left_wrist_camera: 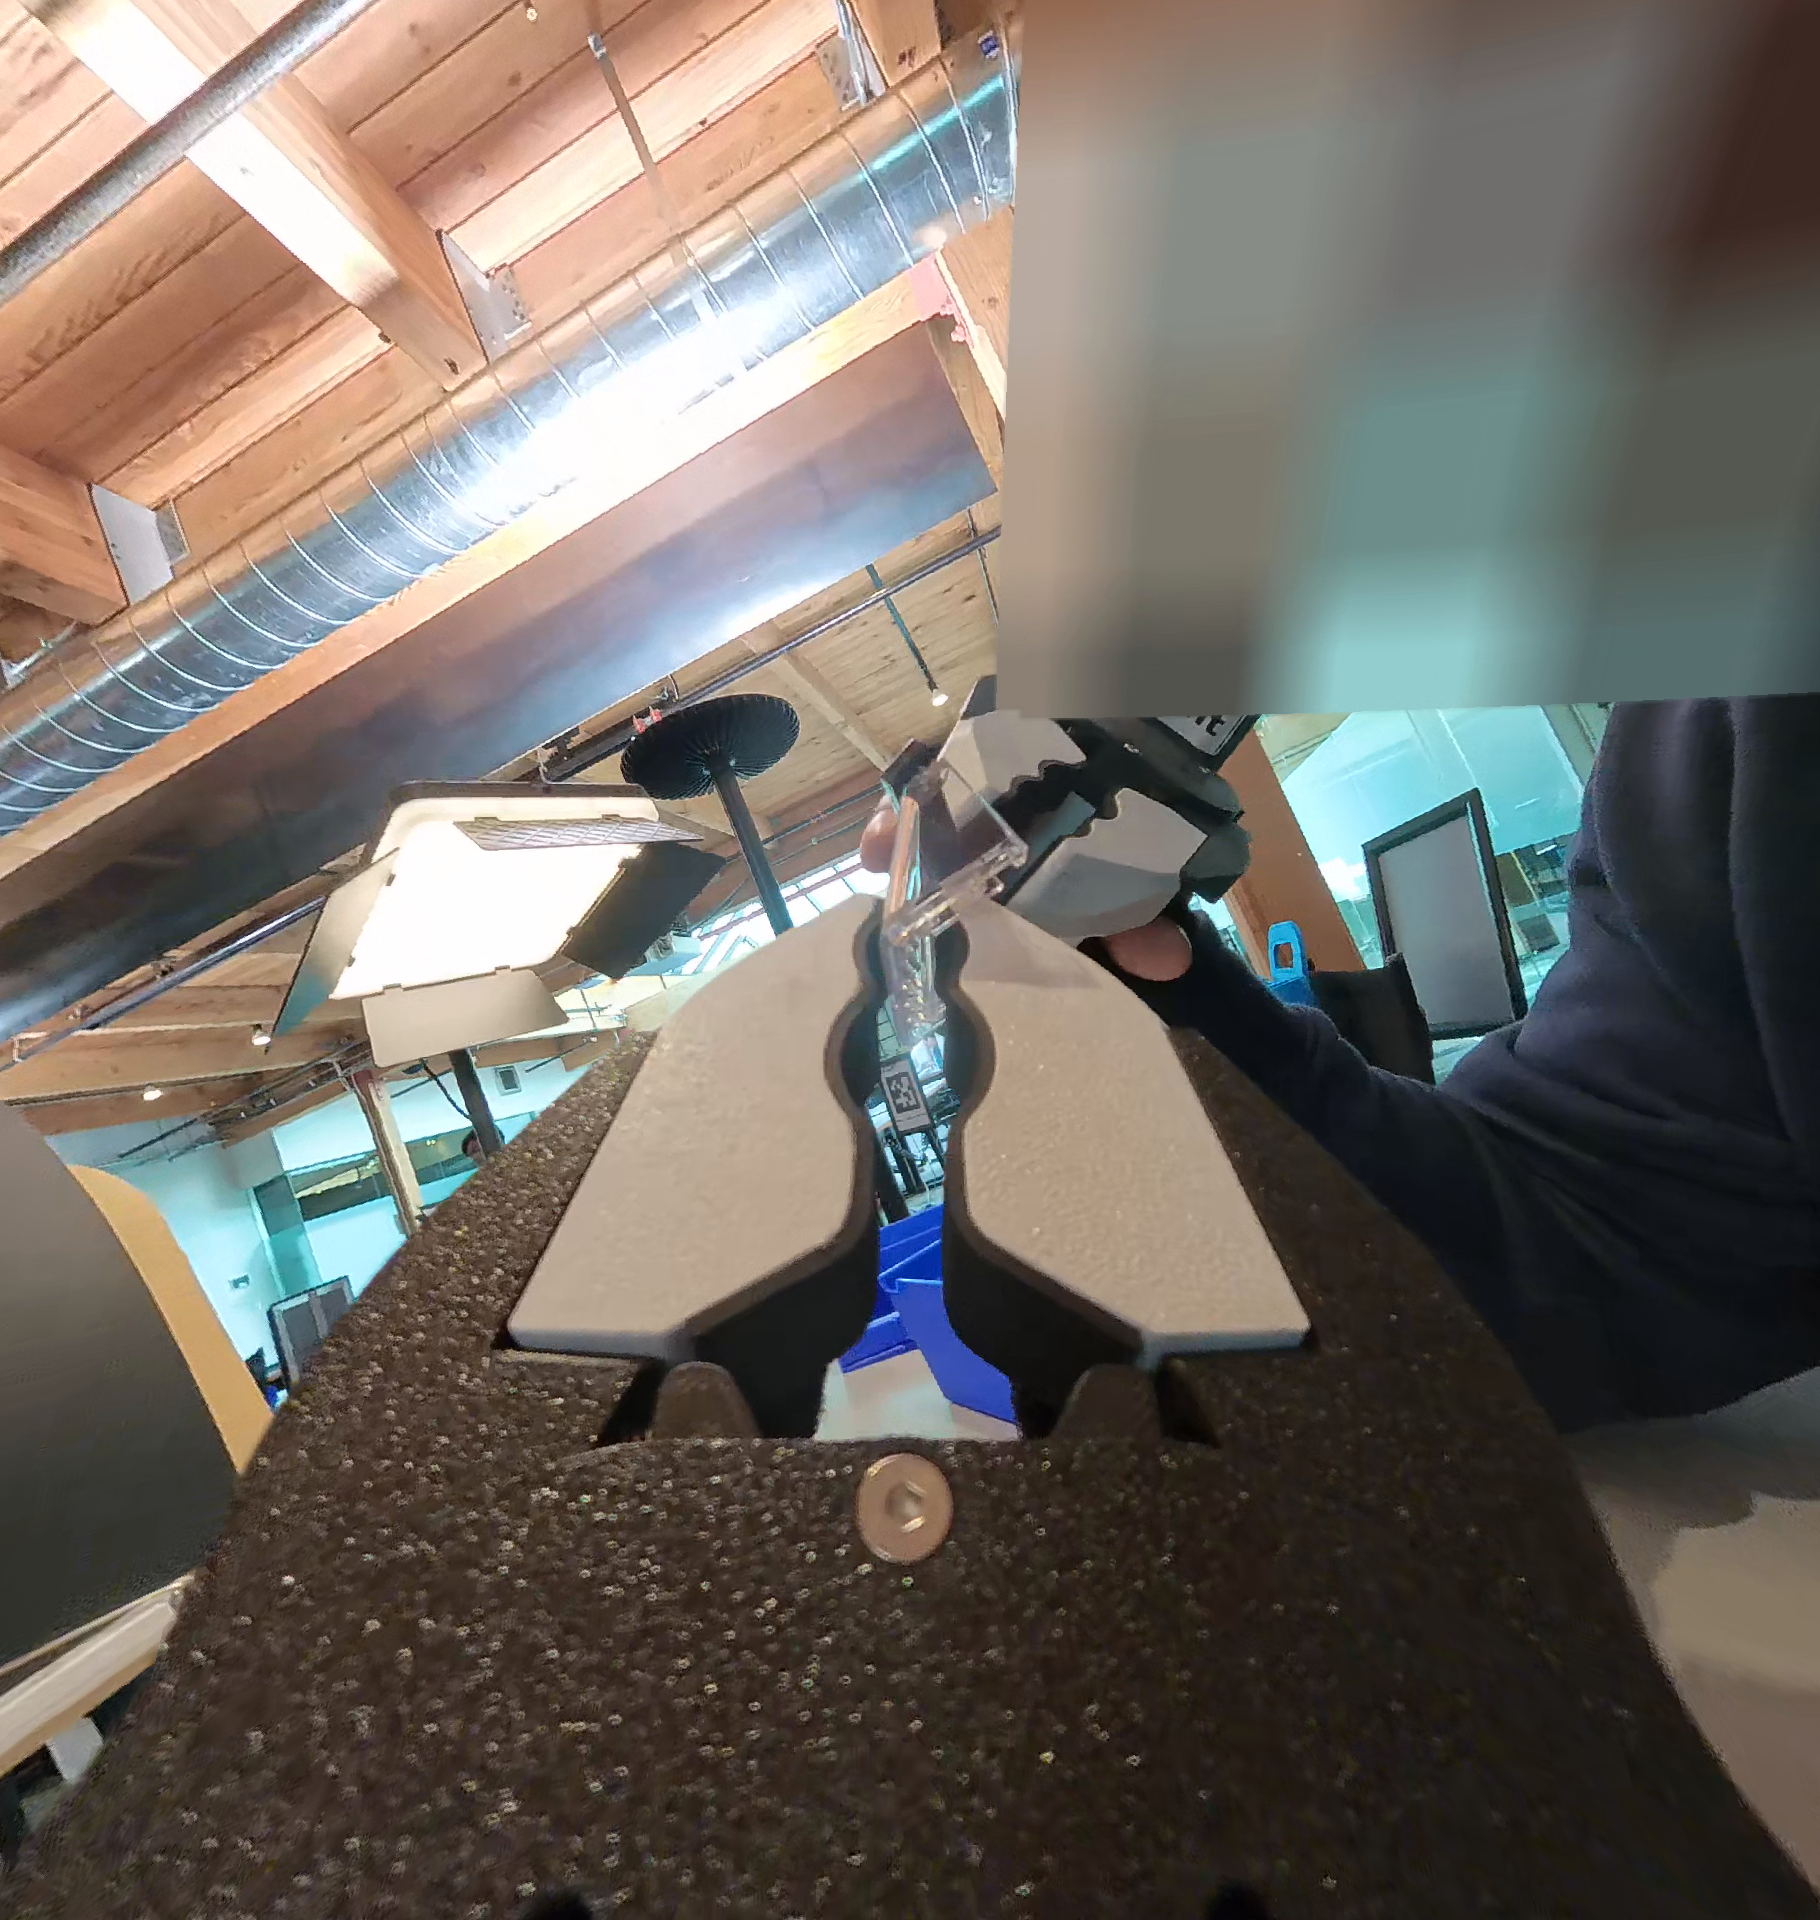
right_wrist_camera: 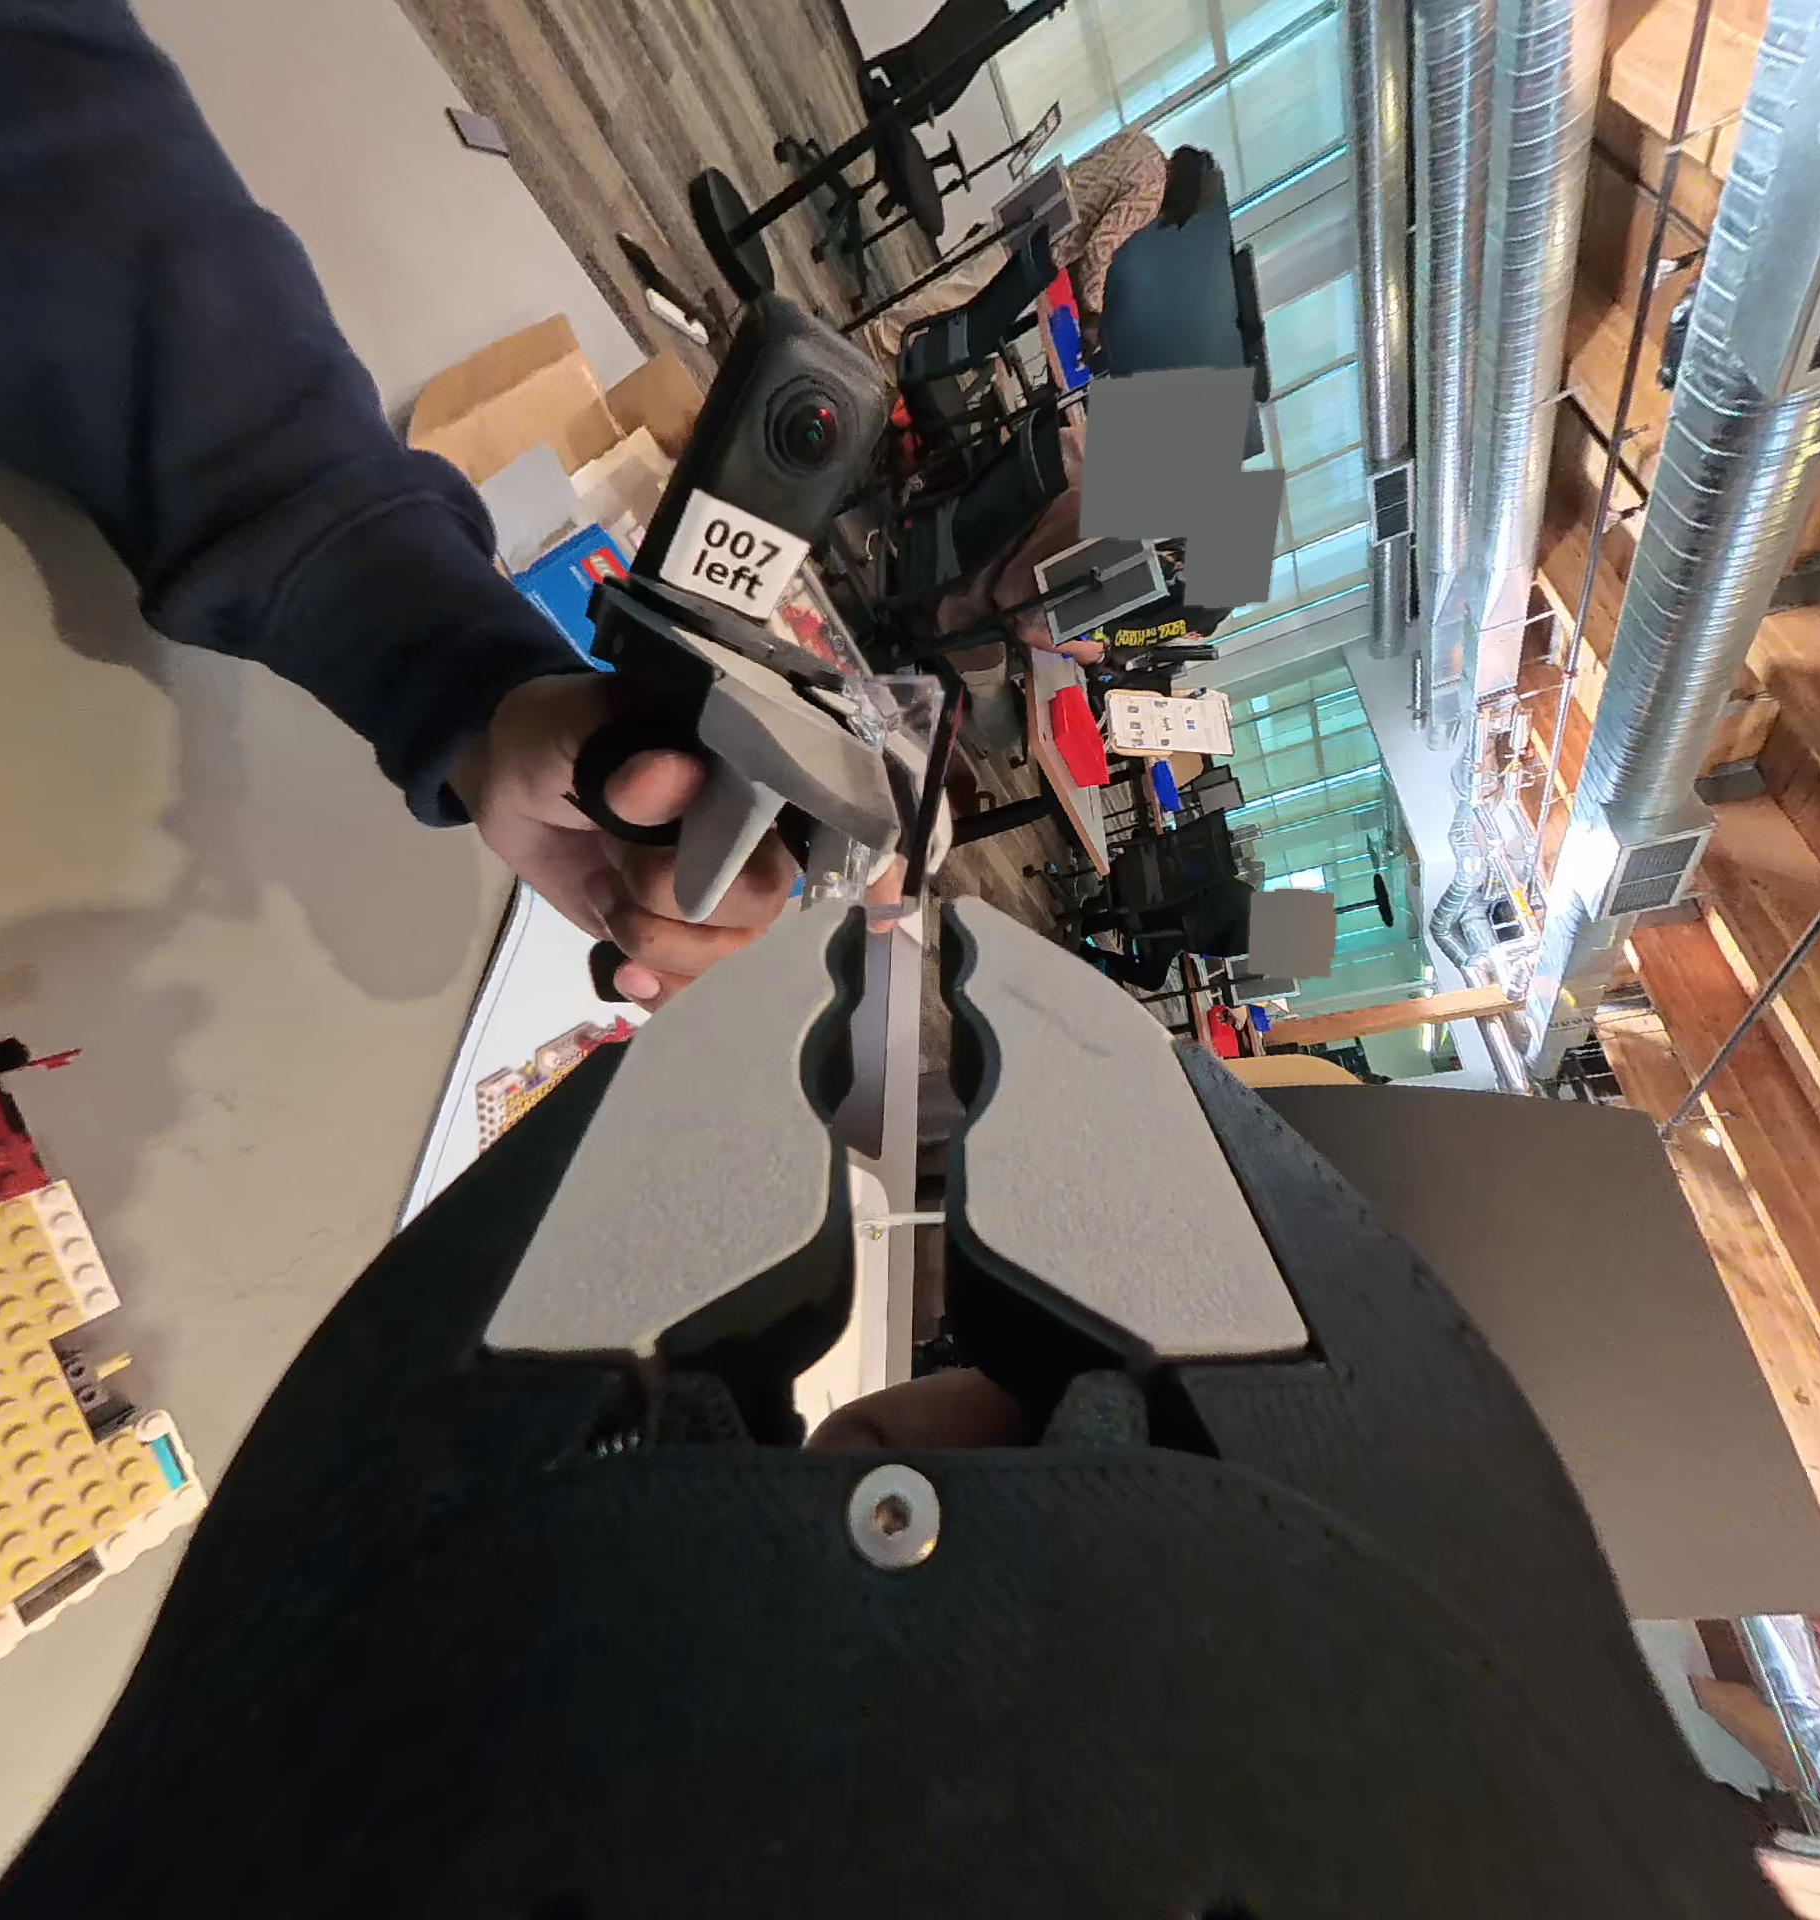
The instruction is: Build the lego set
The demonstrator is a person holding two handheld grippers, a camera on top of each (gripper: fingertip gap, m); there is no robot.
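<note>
Clear ridged plastic piece sits clamped in left hand-held gripper; right hand-held gripper seemingly parted.

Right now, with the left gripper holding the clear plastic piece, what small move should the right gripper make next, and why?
Probably ease the right gripper forward, jaws open: the clear plastic piece, clamped by the left gripper, lies just beyond its fingertips, not between them.

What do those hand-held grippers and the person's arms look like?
Each gripper, left and right, has a rough black body, a silver screw and two pale grey fingers with wavy black inner edges. The left carries a black camera with a white label. Both sleeves are dark navy.
</note>
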